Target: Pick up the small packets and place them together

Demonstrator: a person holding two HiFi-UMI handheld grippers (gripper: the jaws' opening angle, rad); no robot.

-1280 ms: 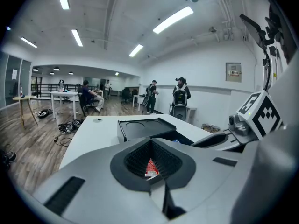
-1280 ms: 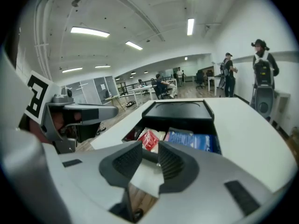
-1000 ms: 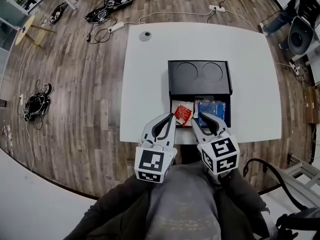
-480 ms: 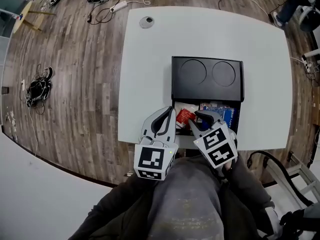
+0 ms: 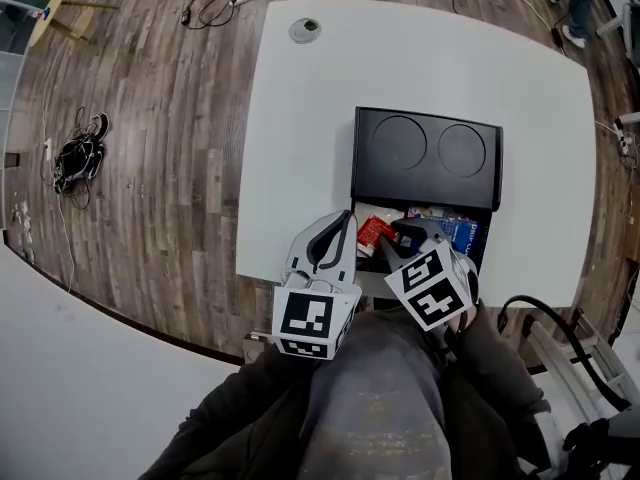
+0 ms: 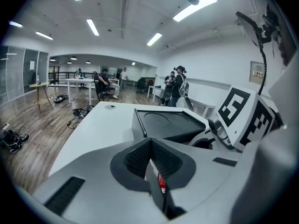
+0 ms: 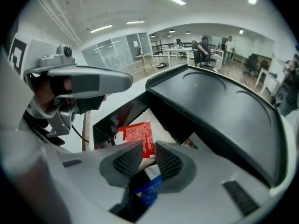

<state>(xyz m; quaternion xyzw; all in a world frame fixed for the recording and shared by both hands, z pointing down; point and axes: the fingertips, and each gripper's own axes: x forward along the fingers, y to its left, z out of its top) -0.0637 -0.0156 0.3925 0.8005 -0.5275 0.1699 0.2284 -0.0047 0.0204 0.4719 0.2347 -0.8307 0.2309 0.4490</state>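
Ease the right gripper (image 7: pixel 148 154) slowly into the open black box (image 5: pixel 427 158) at lower centre, centring on the blue-and-white packet (image 7: pixel 147 186) glimpsed low in its gap. Close only once squarely astride, clear of the red packet (image 7: pixel 138 135) just beyond. Pitched steeply down, jaws part-way apart, nothing clearly pinched; left gripper (image 5: pixel 347 224) alongside, shallower, jaws together, empty
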